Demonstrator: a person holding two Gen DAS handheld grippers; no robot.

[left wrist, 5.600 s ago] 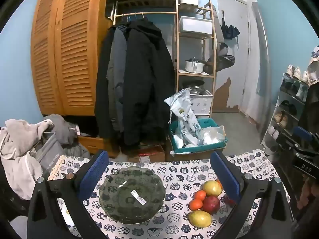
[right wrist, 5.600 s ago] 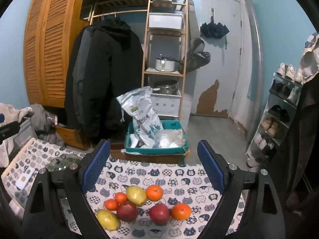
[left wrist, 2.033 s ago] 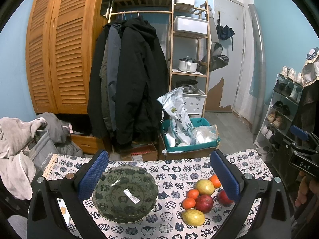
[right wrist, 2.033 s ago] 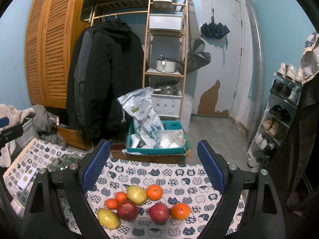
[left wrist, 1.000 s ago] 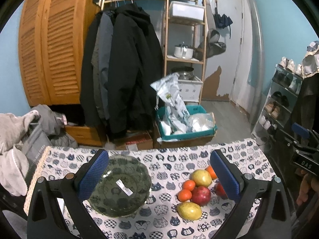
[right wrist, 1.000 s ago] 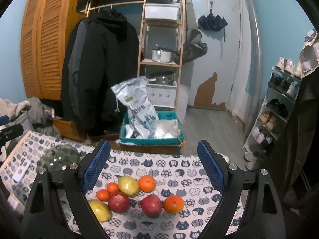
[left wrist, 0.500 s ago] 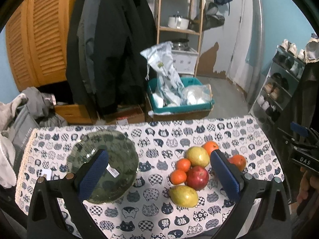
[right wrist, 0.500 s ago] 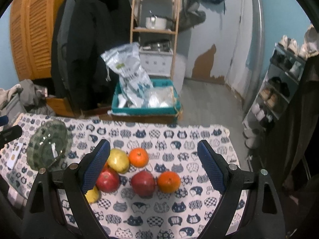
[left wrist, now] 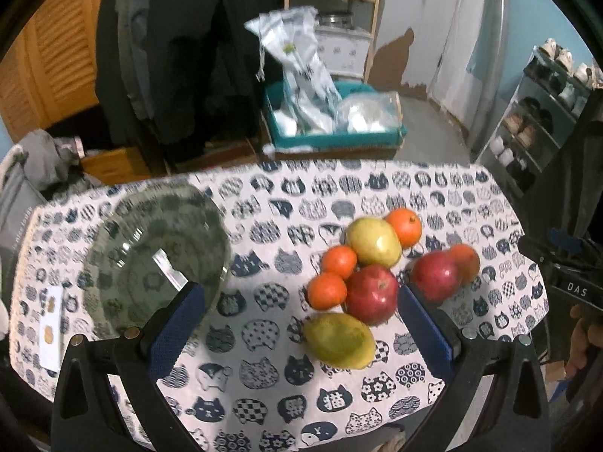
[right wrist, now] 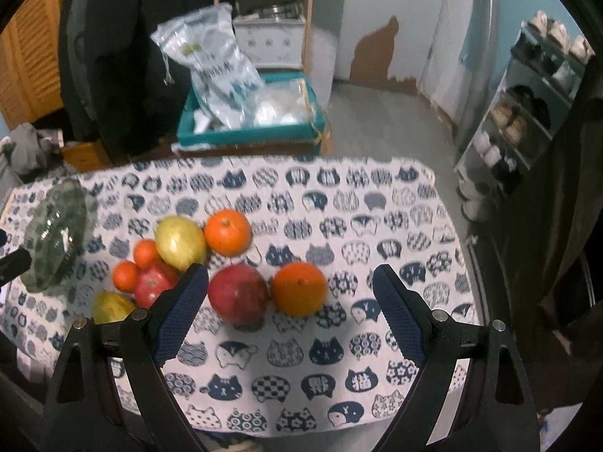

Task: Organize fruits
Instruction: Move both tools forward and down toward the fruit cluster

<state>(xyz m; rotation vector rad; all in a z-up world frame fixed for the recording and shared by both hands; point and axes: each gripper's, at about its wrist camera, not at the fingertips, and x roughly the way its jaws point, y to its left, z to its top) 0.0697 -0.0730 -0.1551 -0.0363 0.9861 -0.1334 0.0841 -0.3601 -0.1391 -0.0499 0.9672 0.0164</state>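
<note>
A bench under a white cloth printed with navy cat faces carries everything. At its left end lies a small white card with 2 brownish spots, and just beside it sits a glass bowl, green-tinted and patterned, with a pale sticker on its bottom and nothing in it; in the right wrist view the same bowl shows near the left edge. The left claw hangs over the near part of the bench with its blue-padded fingers wide apart and nothing between them, its left finger over the bowl's near rim. The fruits form a loose cluster right of the bowl, well apart from it. Nearest is a yellow-green mango, oval and slightly blotched. Behind it sit 2 small tangerines, one above the other, touching a glossy red apple with a dimpled stem end. Behind those is a second, paler mango, and at its right shoulder a bright orange. Further right, a second red apple rests against another orange; these 2 lie between the fingers of the right claw, which is likewise spread wide and empty above them. At the far right of the left wrist view a hand grips the other tool's handle.
</note>
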